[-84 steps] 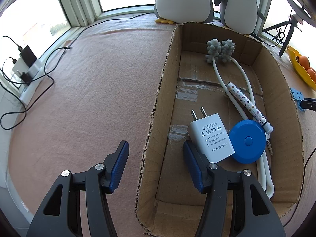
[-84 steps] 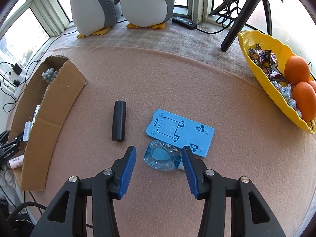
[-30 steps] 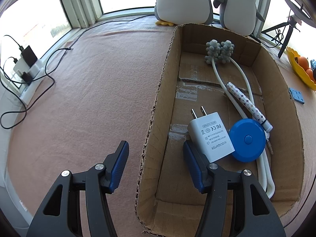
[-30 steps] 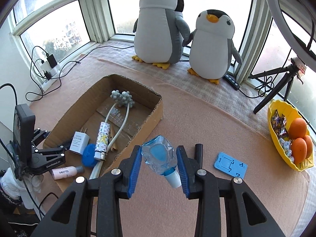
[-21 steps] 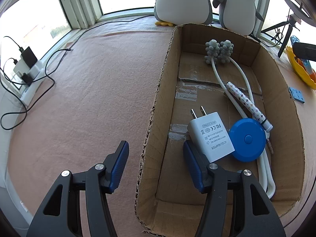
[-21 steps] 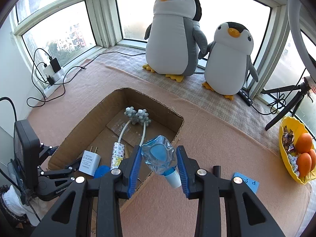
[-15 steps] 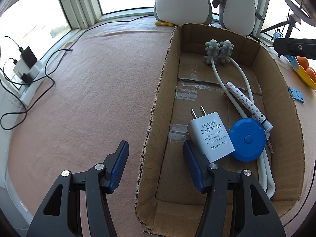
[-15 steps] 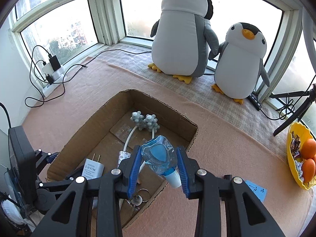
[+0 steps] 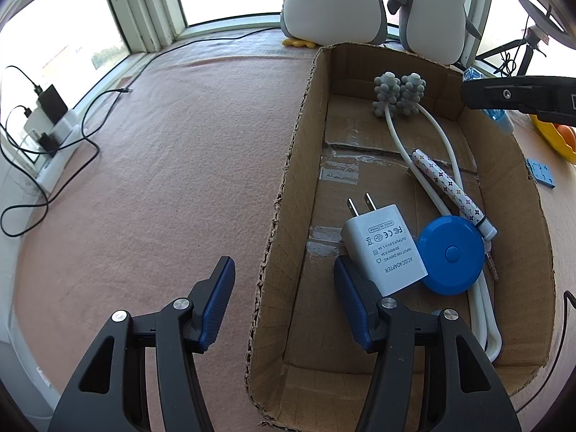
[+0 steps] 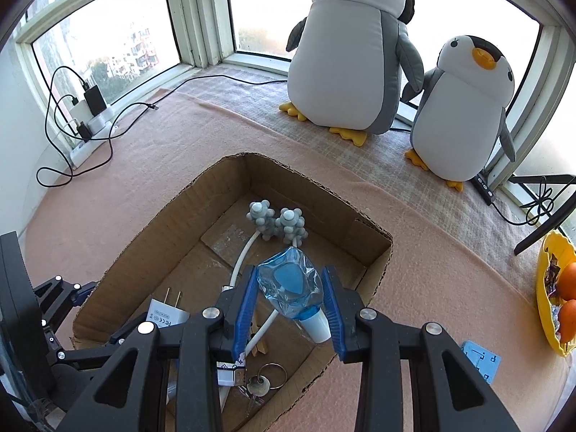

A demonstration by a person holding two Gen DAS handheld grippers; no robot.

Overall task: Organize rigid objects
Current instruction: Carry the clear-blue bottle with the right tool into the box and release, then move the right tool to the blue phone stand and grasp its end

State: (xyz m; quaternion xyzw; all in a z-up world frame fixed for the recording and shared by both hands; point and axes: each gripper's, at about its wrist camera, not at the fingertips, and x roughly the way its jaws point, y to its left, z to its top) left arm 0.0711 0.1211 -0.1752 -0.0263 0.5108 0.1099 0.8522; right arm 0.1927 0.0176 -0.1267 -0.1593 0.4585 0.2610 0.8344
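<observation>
An open cardboard box [image 9: 284,187] lies on the pink mat. It holds a white plug adapter [image 9: 383,248], a round blue tape measure [image 9: 450,253], a white massager with grey knobbly heads [image 9: 397,95], a patterned stick [image 9: 446,183] and keys [image 10: 259,383]. My left gripper [image 9: 283,266] straddles the box's left wall, one finger outside and one inside, with neither pad touching it. My right gripper [image 10: 289,271] is shut on a clear blue bottle [image 10: 288,289] with a white cap and hangs over the far right part of the box [image 10: 374,273].
Two plush penguins [image 10: 345,54] stand at the window behind the box. A yellow bowl with oranges [image 10: 550,288] and a blue phone stand [image 10: 480,360] lie to the right. A power strip with cables [image 9: 54,122] sits at the left edge, a tripod [image 10: 540,223] at the back right.
My right gripper has carried the blue bottle leftward and slightly down, from beside the box to above its far right part. The left gripper has stayed in place.
</observation>
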